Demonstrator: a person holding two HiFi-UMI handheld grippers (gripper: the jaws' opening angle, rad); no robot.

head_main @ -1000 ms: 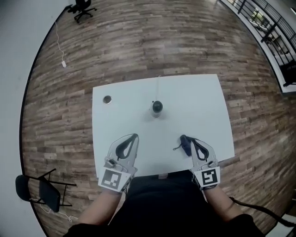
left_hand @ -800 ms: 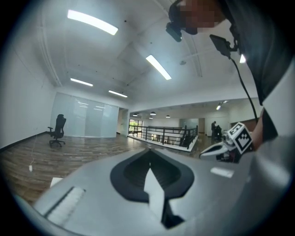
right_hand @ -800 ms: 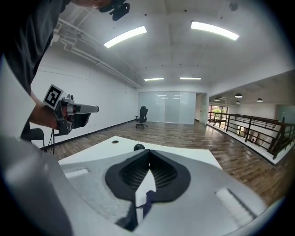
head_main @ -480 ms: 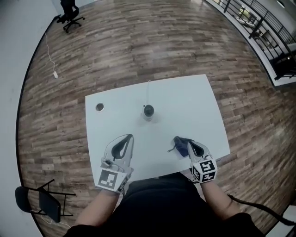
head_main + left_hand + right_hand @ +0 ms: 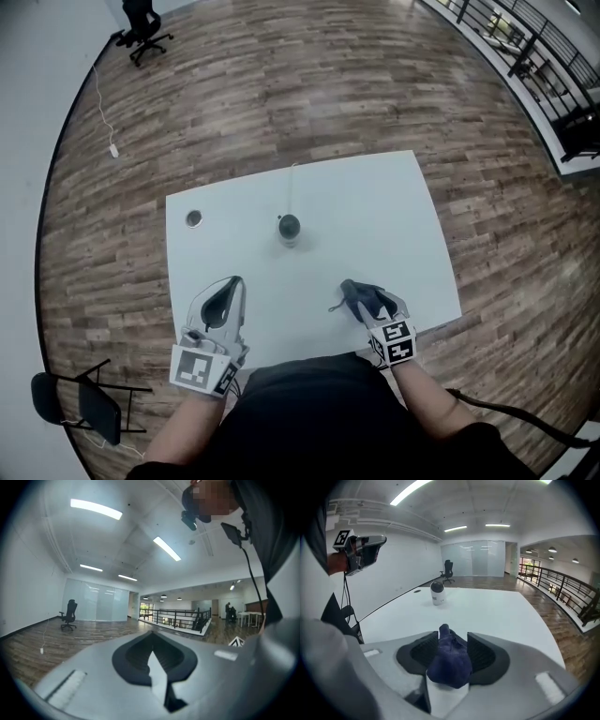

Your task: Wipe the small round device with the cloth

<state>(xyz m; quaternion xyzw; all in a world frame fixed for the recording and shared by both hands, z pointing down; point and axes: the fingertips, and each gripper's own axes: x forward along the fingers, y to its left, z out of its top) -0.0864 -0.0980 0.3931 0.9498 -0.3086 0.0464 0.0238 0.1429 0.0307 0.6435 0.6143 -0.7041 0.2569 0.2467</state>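
Now, dark disc (image 5: 194,218): small, flat and round, set in the white table (image 5: 375,216) well off to the device's left. I reckon it plays no part.
Left gripper (image 5: 234,283): nearer the person than the device and to its left. It has a grey shell and ribbed dark pads, and its jaws are together with nothing in them.
Small round device (image 5: 289,228): stands upright on its own about mid-table. It is a stubby pale cylinder with a dark domed top, hard and smooth-looking, probably plastic.
Device handling: it looks light enough to skid or tip under a sideways wipe. I'd steady it low on the pale body and go gently over the dome.
Cable (image 5: 292,187): thin and pale, running from the device to the table's far edge. It may tug if the device gets turned.
Cloth (image 5: 449,660): dark blue, soft, bunched into a limp lump. It sits nearer the person than the device and to its right, well apart from it.
Cloth handling: light and floppy, unlikely to slip. Best pinched at the thick middle of the bunch, so a loose fold hangs free for wiping.
Right gripper (image 5: 451,639): over the cloth, tilted down. Its jaws have just been opening and stand apart, with the cloth between the ribbed pads and not squeezed.
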